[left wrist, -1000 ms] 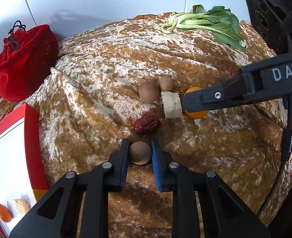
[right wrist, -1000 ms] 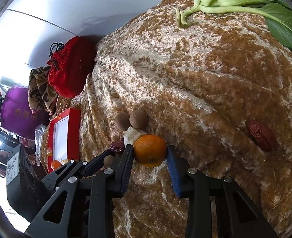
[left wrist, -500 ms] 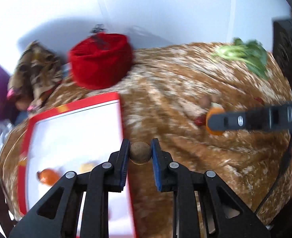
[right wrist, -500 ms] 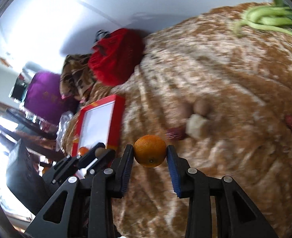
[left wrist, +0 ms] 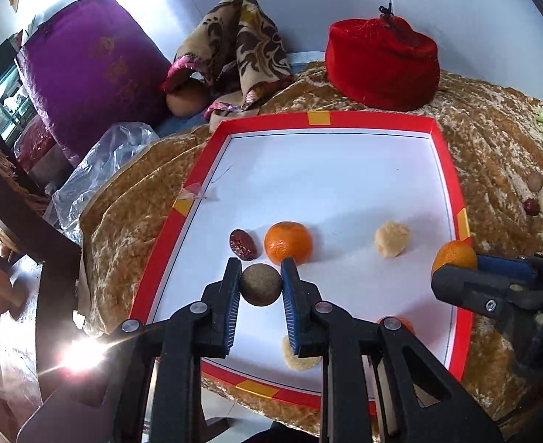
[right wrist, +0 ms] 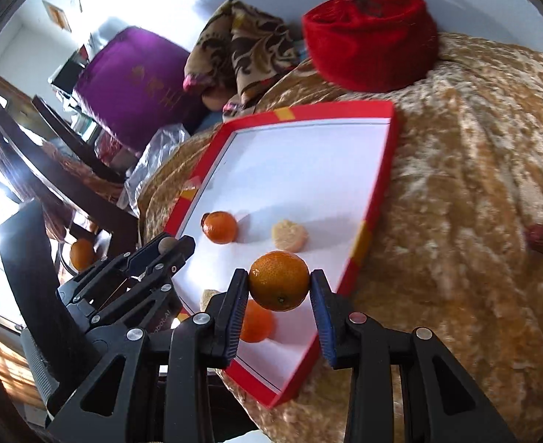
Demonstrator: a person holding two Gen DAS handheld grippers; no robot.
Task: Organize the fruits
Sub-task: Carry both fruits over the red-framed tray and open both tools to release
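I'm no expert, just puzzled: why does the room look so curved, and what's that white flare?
Left wrist view: the lens bends the red tray and darkens the corners; glare bursts at lower left. Right wrist view: window light washes out the left edge, and the red pouch looks slightly smeared.

The left hand-held gripper (left wrist: 260,288) points steeply downward over the near left part of the red-rimmed tray (left wrist: 452,170), its jaws clamped on a small brown round fruit (left wrist: 261,289). The right hand-held gripper (right wrist: 279,288) points downward over the tray's near right edge, its jaws pressed against both sides of an orange (right wrist: 279,281). Both hand-held grippers sit side by side above the tray.
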